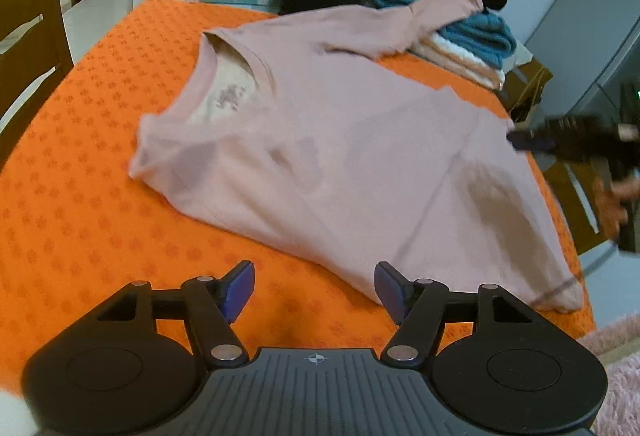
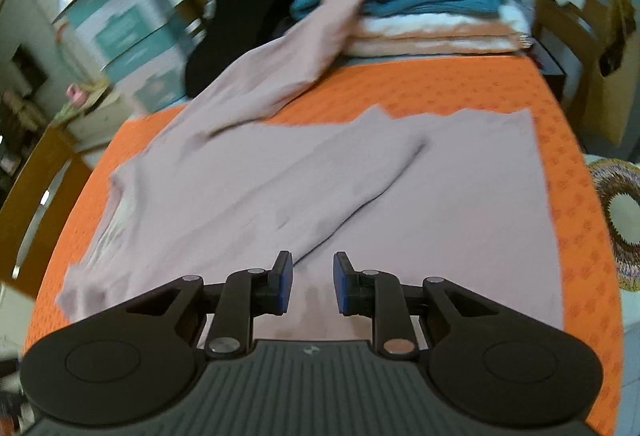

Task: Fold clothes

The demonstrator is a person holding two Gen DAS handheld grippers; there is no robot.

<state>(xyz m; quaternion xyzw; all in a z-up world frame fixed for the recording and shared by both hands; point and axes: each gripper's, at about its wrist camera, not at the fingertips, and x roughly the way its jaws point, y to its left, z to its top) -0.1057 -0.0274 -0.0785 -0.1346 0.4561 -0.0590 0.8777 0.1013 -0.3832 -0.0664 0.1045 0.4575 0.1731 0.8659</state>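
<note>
A soft, matte pink long-sleeved shirt (image 1: 360, 139) lies spread across the middle of the worktop (image 1: 80, 195), whose orange cloth is woven in a small repeating motif; one sleeve climbs onto the stack of fluffy folded knits (image 2: 432, 3) at upper right. The left gripper (image 1: 314, 290) stands wide apart and empty at the bottom centre. The right gripper (image 2: 312, 282) is narrowly parted, clamping nothing above the shirt.
</note>
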